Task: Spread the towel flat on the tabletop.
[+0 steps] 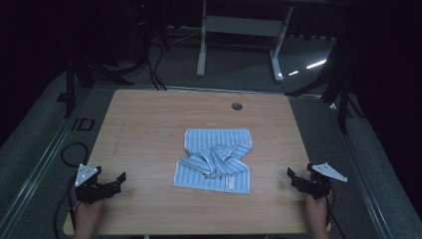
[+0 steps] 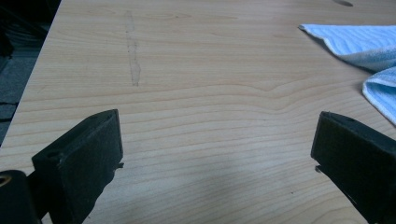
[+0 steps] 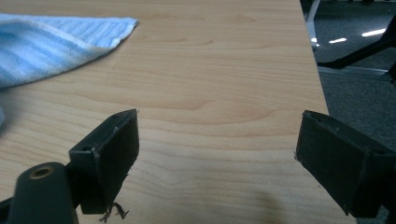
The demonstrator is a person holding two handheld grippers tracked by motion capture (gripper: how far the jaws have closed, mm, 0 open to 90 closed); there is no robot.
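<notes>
Light-blue striped cloth towel (image 1: 215,160) lies crumpled mid-table, apparently half-folded, well apart from both tools. Left gripper (image 1: 113,183) and right gripper (image 1: 297,178) rest near the table's edges, jaws spread, empty. Handling not begun.

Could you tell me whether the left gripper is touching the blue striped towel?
Apart. The high view shows bare wood between the left gripper and the towel.
</notes>
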